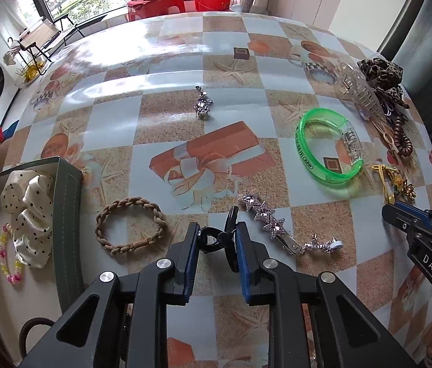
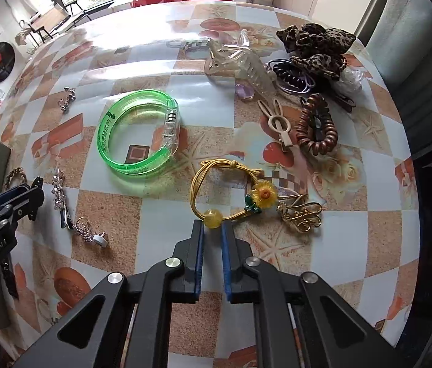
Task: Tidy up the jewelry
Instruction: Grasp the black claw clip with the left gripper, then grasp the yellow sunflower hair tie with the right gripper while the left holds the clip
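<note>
My left gripper (image 1: 217,239) is shut on a small black hair clip (image 1: 216,240), held just above the table. A grey box (image 1: 68,184) at the left holds a white dotted scrunchie (image 1: 28,211) and a beaded bracelet (image 1: 9,254). My right gripper (image 2: 212,227) is shut on the yellow bead (image 2: 213,218) of a yellow sunflower hair tie (image 2: 234,190) that lies on the table. Each gripper shows in the other view: the right one (image 1: 406,217), the left one (image 2: 32,196).
On the table lie a brown braided hair tie (image 1: 130,227), a star hair pin (image 1: 261,214), a green bangle (image 2: 136,135), a silver charm (image 1: 202,104), a gold brooch (image 2: 301,214), a clear claw clip (image 2: 246,64), a leopard scrunchie (image 2: 317,46) and a coil tie (image 2: 317,128).
</note>
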Demonstrator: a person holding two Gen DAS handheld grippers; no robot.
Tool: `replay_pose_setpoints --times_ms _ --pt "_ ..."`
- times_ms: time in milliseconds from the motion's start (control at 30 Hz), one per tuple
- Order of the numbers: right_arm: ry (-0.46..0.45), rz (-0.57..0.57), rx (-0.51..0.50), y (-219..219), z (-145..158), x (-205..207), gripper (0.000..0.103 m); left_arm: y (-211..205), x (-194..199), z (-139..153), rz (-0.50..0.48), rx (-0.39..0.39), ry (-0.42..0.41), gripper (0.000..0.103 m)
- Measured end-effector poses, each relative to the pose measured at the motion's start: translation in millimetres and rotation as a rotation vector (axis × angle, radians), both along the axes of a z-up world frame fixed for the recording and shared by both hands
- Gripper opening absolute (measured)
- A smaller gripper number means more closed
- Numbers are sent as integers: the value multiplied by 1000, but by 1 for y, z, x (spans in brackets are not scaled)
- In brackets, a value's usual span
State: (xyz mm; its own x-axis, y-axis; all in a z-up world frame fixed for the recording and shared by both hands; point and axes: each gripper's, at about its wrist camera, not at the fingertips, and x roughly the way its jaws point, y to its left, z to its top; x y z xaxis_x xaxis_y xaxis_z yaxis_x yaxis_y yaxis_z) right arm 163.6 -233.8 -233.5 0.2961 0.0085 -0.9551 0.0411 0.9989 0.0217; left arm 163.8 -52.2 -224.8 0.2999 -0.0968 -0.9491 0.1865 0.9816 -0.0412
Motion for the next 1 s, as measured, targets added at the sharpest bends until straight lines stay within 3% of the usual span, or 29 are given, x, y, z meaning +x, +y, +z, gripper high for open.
replay_pose_setpoints --times_ms 533,567,600,833,967,1000 --pt "15 -119 221 -29 24 -35 12 22 -31 36 -6 -40 -47 27" --pt "12 -121 228 -29 26 -37 11 25 -33 38 -5 -40 -52 27" --pt "11 -122 233 -29 29 -39 3 27 -35 41 -3 -43 -56 27" --pt "-12 -96 229 -15 41 -45 3 50 -51 51 22 -44 -66 27" --pt "7 -64 206 -9 33 -39 5 63 -59 52 33 -33 -68 27" --pt "15 -61 191 -8 29 -35 13 66 -60 52 38 -31 -65 27"
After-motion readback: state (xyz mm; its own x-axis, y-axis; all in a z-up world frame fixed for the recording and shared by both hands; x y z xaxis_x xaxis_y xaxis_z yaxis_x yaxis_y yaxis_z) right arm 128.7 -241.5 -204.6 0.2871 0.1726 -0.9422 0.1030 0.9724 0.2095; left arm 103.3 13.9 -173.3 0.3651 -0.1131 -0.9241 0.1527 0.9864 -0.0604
